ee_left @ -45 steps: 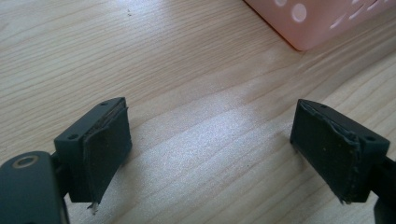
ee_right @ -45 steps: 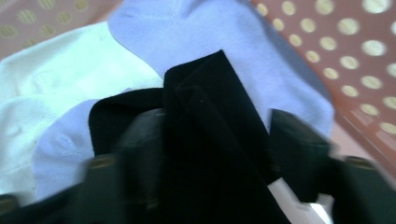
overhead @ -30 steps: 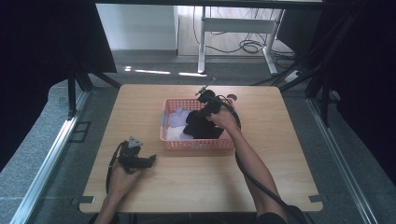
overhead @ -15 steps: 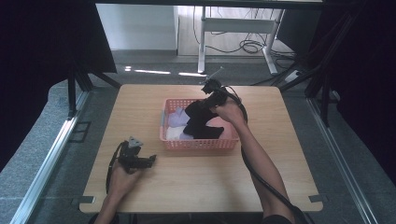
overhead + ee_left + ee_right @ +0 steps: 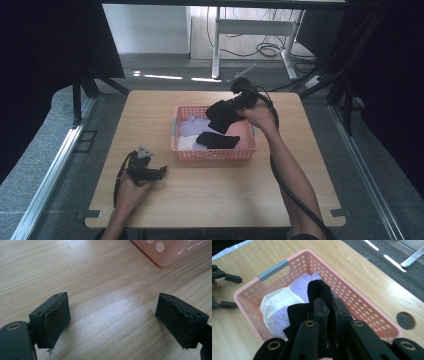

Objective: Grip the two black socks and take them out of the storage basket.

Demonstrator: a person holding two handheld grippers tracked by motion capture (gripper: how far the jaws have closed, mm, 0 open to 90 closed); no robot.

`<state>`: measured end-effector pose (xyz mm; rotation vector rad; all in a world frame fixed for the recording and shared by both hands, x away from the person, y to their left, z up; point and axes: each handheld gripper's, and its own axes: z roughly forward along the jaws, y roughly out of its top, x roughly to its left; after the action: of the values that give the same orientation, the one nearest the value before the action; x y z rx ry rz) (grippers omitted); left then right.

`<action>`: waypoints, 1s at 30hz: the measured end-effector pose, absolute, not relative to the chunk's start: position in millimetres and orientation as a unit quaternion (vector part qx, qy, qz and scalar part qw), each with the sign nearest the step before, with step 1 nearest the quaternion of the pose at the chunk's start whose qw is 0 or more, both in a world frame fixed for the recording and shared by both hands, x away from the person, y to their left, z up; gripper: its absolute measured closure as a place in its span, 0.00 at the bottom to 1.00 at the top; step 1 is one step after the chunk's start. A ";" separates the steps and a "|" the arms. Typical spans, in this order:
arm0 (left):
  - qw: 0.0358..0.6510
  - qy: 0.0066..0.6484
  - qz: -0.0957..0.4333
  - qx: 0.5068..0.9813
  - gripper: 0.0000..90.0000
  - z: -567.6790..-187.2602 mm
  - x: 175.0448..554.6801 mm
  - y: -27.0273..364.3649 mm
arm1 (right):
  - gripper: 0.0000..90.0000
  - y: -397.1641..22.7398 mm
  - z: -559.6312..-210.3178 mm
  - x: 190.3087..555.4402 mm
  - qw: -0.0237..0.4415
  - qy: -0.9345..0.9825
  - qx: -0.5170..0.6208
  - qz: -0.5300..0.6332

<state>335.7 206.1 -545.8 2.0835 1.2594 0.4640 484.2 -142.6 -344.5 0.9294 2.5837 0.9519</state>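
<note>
High view: fixed above the near edge, facing forward and down over the whole table (image 5: pixel 210 200). Left claw view: very close, low over the wood, facing the pink basket (image 5: pixel 172 250) corner. Right claw view: raised, looking down into that same basket, also seen from above.

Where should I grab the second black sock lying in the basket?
Take the black sock at its near, raised edge, coming straight down from above: it lies flat over the pale clothes, and the pink basket walls block any sideways approach. The left claw is open and free.
</note>
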 end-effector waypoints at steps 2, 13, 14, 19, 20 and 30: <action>0.325 0.480 0.177 0.795 0.13 -545.8 335.7 206.0 | 0.93 -148.9 -339.9 482.9 0.123 0.880 0.322 0.326; 0.324 0.480 0.176 0.796 0.13 -545.5 335.6 206.0 | 0.93 -199.8 -314.3 475.6 0.155 0.860 0.358 0.331; 0.324 0.481 0.176 0.796 0.13 -545.5 335.6 205.9 | 0.93 -205.5 -312.8 474.8 0.158 0.857 0.363 0.330; 0.325 0.480 0.177 0.795 0.13 -545.7 335.6 205.9 | 0.93 -234.4 -307.2 470.9 0.170 0.844 0.388 0.330; 0.325 0.480 0.177 0.795 0.13 -545.7 335.6 205.9 | 0.93 -241.5 -306.4 469.8 0.174 0.841 0.395 0.327; 0.325 0.480 0.177 0.795 0.13 -545.7 335.6 205.9 | 0.93 -290.0 -306.5 461.1 0.194 0.821 0.436 0.314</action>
<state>335.6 205.9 -545.7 2.0846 1.2594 0.4638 461.1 -290.0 -306.5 1.2219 2.3032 0.8803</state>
